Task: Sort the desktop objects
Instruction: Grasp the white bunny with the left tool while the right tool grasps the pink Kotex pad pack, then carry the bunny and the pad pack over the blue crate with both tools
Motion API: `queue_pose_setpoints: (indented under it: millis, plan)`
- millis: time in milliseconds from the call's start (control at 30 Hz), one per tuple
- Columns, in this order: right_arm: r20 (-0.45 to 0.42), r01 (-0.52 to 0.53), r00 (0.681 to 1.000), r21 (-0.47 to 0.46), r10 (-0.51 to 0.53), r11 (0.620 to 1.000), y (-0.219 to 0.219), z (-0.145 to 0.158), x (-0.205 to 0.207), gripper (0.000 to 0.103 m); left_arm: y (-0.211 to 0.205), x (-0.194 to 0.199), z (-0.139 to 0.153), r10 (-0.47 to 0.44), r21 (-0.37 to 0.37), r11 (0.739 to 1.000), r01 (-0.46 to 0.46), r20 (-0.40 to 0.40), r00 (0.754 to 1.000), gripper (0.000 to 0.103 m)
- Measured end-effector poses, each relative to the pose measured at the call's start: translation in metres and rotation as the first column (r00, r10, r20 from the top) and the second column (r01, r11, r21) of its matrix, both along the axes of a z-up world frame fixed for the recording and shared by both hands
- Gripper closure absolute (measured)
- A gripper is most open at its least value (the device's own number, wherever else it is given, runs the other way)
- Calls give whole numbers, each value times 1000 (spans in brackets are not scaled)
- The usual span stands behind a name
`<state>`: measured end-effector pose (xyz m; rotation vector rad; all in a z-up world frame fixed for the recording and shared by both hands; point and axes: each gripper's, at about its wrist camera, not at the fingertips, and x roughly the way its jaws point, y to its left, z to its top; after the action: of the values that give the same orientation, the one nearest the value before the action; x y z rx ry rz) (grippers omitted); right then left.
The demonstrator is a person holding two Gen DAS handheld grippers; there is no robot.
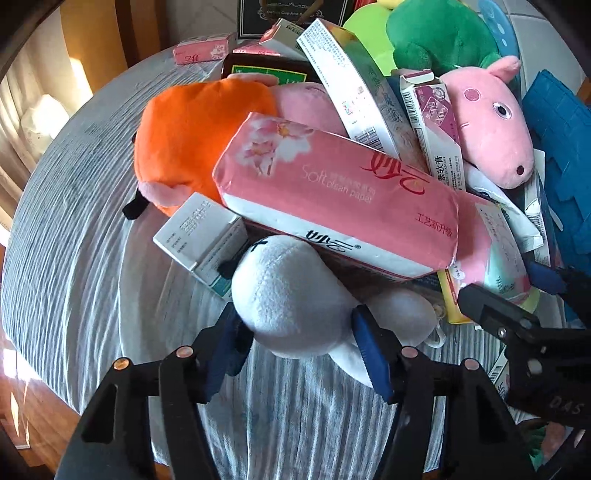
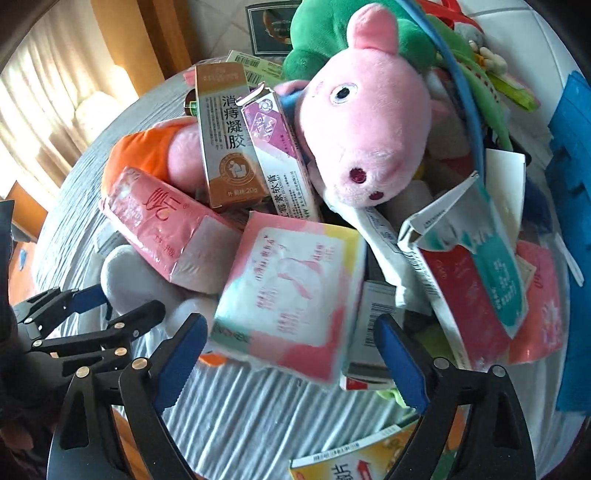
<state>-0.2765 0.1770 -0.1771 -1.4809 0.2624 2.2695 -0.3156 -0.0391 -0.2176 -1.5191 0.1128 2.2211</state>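
A pile of plush toys, tissue packs and medicine boxes lies on a round table with a grey striped cloth (image 1: 74,229). My left gripper (image 1: 295,321) is shut on a white plush toy (image 1: 291,295) at the pile's near edge, its blue pads pressing both sides. In the right wrist view my right gripper (image 2: 290,319) is open around a small pink, white and yellow tissue pack (image 2: 291,295); a gap shows at each pad. A big pink tissue pack (image 1: 340,195) rests partly on the white plush.
A pink pig plush (image 2: 369,136), an orange plush (image 1: 192,140) and a green plush (image 1: 439,33) crowd the pile with several cartons. A blue panel (image 1: 561,147) stands at the right. A white box (image 1: 203,236) lies beside the plush. Bare cloth spreads left.
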Motion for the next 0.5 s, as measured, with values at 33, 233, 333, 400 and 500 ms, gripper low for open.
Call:
queue_pose_setpoints:
  millis: [33, 233, 333, 400, 500]
  plan:
    - [-3, 1, 1000, 25, -1, 1000, -1, 0, 0, 33, 0, 1, 1, -4, -4, 1000, 4, -6, 1000, 45]
    - [-24, -2, 1000, -3, 2, 1000, -5, 8, 14, 35, -14, 12, 19, 10, 14, 1000, -10, -28, 1000, 55]
    - [-44, -25, 999, -1, 25, 1000, -10, 18, 26, 36, -17, 29, 39, 28, 13, 1000, -28, -65, 997, 56]
    - [-66, -44, 997, -1, 44, 999, -13, 28, 34, 36, -19, 38, 56, 49, 24, 999, -47, -93, 995, 56]
    - [-112, -68, 991, 19, 70, 998, -15, 50, 42, 36, -18, 52, 89, 74, 30, 997, -70, -169, 983, 56]
